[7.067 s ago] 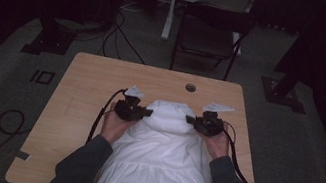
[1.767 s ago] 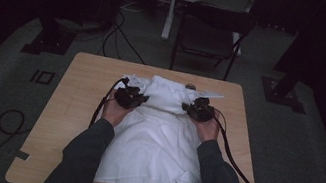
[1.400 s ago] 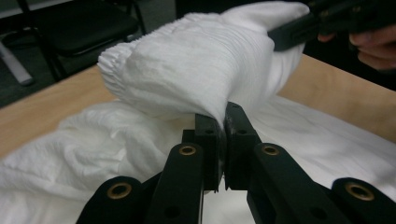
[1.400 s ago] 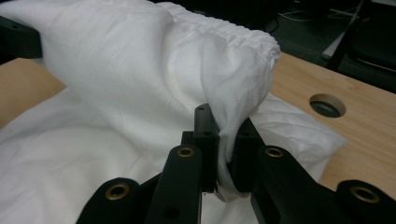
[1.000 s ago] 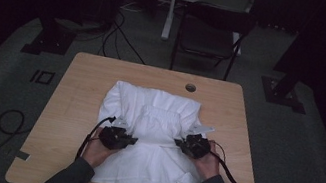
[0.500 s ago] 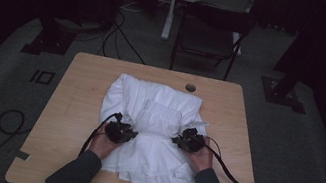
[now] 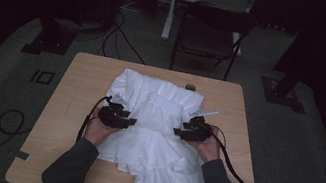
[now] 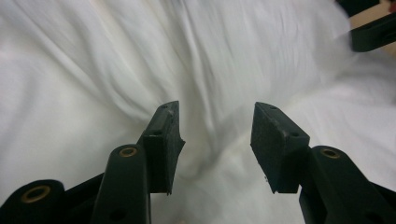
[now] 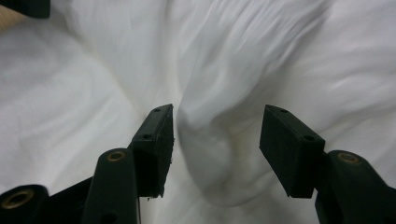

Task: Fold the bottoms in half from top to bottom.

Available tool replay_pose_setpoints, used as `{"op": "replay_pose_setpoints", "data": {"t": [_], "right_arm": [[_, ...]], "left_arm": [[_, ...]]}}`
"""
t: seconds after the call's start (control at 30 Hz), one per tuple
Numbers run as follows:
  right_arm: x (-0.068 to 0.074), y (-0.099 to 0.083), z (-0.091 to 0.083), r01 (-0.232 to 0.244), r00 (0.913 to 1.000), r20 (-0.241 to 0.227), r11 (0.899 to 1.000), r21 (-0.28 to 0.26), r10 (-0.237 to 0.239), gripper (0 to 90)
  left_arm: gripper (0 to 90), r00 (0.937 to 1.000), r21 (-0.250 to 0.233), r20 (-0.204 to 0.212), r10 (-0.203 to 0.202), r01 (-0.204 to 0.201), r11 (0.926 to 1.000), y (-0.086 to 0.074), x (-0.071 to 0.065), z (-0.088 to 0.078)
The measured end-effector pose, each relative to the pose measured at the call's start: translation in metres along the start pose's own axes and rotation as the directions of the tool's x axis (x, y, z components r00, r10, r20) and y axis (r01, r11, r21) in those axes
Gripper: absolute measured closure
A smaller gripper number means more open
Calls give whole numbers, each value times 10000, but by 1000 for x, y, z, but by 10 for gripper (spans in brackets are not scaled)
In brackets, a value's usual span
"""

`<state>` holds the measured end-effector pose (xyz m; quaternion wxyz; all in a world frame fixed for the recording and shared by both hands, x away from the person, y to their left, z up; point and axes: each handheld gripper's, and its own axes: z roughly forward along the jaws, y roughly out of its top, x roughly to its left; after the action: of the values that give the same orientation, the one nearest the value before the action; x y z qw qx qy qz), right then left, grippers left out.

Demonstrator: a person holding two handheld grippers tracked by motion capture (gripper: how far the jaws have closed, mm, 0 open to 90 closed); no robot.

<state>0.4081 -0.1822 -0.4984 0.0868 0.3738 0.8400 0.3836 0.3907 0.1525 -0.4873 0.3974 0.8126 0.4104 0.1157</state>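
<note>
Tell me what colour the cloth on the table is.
Plain white cloth, clearest in the high view.

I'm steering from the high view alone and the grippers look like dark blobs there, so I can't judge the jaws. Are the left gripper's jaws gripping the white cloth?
Observer: No. In the left gripper view the left gripper has its jaws apart; they have just been opening, and the white cloth lies beyond them, not pinched.
Operator: And the right one?
Observer: Same. The right gripper has just been opening too. A raised fold of the cloth stands between its jaws, with a gap to the pads on both sides.
Operator: Can either gripper view see the other gripper?
Observer: Yes. A black jaw tip shows at the top right corner of the left gripper view, over a bit of bare table.
</note>
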Motion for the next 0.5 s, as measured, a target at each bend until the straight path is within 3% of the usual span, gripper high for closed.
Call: {"op": "replay_pose_setpoints", "data": {"t": [0.03, 0.1, 0.17, 0.23, 0.37, 0.5], "right_arm": [[-3, 3, -5, -90, 9999, 95, 9997, -236, 93, 472], [-11, 10, -12, -317, 9988, 337, 9970, -699, 342, 677], [-21, 16, -11, -728, 9955, 536, 9931, -921, 780, 787], [-31, 21, -1, -1146, 9905, 657, 9896, -869, 1205, 822], [-47, 27, 25, -1733, 9786, 1031, 9835, -523, 1779, 832], [-59, 27, 46, -2333, 9662, 1102, 9724, -98, 2330, 845]], "left_arm": [[539, 10000, -74, -81, -11, 11, 10000, 5, 3, -1], [616, 9993, -140, -375, -51, 46, 9999, 14, 8, 2], [712, 9988, -154, -470, -100, 93, 9998, 24, 13, 9], [757, 9983, -64, -575, -135, 132, 9999, 34, 16, 21], [763, 9967, 173, -773, -264, 278, 9995, 51, 21, 47], [765, 9957, 758, -899, -243, 312, 9966, 56, 23, 71]]}}
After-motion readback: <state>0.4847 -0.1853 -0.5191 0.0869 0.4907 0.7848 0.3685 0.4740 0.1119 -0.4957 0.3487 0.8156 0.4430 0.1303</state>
